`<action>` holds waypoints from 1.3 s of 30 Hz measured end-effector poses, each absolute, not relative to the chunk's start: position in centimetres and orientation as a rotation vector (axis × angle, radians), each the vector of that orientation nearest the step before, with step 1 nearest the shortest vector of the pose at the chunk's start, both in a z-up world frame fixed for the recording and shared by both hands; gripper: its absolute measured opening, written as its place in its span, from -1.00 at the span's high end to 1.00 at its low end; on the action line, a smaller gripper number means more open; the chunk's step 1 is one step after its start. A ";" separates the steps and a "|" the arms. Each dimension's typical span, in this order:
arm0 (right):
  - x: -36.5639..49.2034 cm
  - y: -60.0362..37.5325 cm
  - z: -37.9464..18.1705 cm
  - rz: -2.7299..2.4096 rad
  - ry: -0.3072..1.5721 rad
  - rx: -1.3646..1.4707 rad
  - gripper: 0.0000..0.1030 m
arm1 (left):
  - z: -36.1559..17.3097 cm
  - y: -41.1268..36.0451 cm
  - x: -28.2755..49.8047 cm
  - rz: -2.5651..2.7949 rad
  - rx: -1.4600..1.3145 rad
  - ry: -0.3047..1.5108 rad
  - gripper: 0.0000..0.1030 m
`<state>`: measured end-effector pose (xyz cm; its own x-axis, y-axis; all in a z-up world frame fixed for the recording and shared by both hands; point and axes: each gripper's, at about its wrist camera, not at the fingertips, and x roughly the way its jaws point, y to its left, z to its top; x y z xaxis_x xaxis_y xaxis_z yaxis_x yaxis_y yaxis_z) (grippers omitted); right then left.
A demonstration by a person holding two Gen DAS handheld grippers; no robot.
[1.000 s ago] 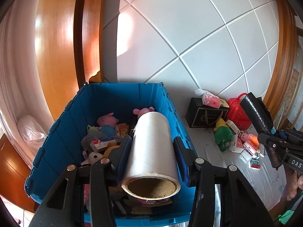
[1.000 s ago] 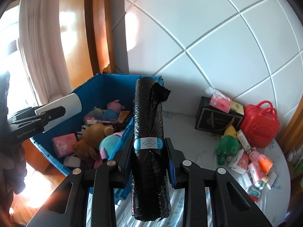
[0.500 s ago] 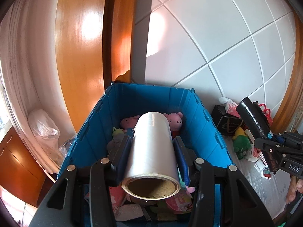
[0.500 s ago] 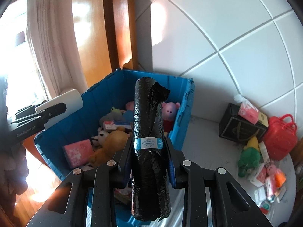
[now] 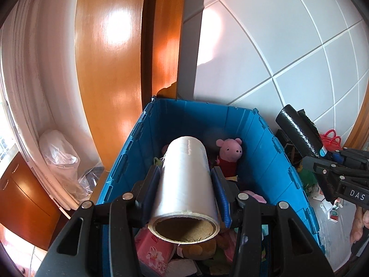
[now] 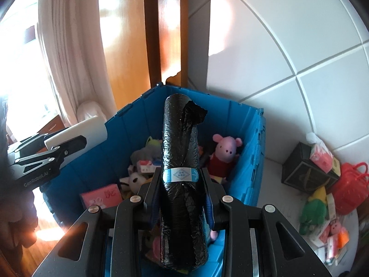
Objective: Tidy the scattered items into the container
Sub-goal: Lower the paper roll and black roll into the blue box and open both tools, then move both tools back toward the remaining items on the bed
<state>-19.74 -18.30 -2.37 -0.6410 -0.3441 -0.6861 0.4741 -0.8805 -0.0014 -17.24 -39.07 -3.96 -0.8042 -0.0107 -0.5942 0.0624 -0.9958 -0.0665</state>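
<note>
My left gripper [image 5: 185, 180] is shut on a clear film roll [image 5: 185, 184] with a cardboard core, held above the blue crate [image 5: 260, 147]. My right gripper [image 6: 181, 184] is shut on a black bag roll [image 6: 180, 152] with a blue label, held over the crate's [image 6: 251, 161] near side. The crate holds a pink pig plush [image 6: 222, 152], other plush toys and small boxes. In the left wrist view the right gripper [image 5: 322, 161] and its black roll [image 5: 297, 131] hang past the crate's right wall. In the right wrist view the left gripper [image 6: 69, 143] with the film roll [image 6: 76, 129] is at the crate's left wall.
On the white table right of the crate lie a black box [image 6: 304, 173], a pink tissue pack [image 6: 320, 153], a red toy case [image 6: 350, 189], a green plush [image 6: 313, 210] and several small packets [image 6: 329, 242]. A tiled wall and wooden door frame stand behind. A plastic bag [image 5: 57, 154] lies left.
Both grippers have moved left, holding their rolls, from near the crate's right side to over the crate. The scattered items have slid toward the right edge of both views.
</note>
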 end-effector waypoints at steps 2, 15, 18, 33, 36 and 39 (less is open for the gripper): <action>-20.6 -18.9 -2.6 -2.478 0.245 1.001 0.41 | -4.0 -39.3 -17.9 -2.945 0.971 0.128 0.12; -24.7 -21.1 -3.7 -2.458 0.220 1.063 0.41 | -2.5 -40.9 -23.2 -2.920 0.942 0.118 0.12; -26.3 -21.2 -3.0 -2.448 0.188 1.039 0.40 | -1.6 -40.9 -25.2 -2.918 0.919 0.125 0.12; -24.9 -16.3 -2.6 -2.497 0.086 1.022 -0.97 | -2.7 -40.6 -24.2 -2.869 0.988 0.154 -1.00; -23.3 -15.8 -3.1 -2.486 0.082 1.016 -0.98 | -3.0 -40.0 -23.5 -2.867 1.005 0.134 -1.00; -21.6 -15.1 -3.3 -2.495 0.074 0.996 -0.99 | -3.1 -39.3 -22.8 -2.876 1.008 0.125 -1.00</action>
<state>-21.60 -15.15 -3.32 -0.6377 -0.3878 -0.6656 0.4267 -0.8972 0.1139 -22.76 -39.26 -3.06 -0.7778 -0.0589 -0.6257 0.1131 -0.9925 -0.0472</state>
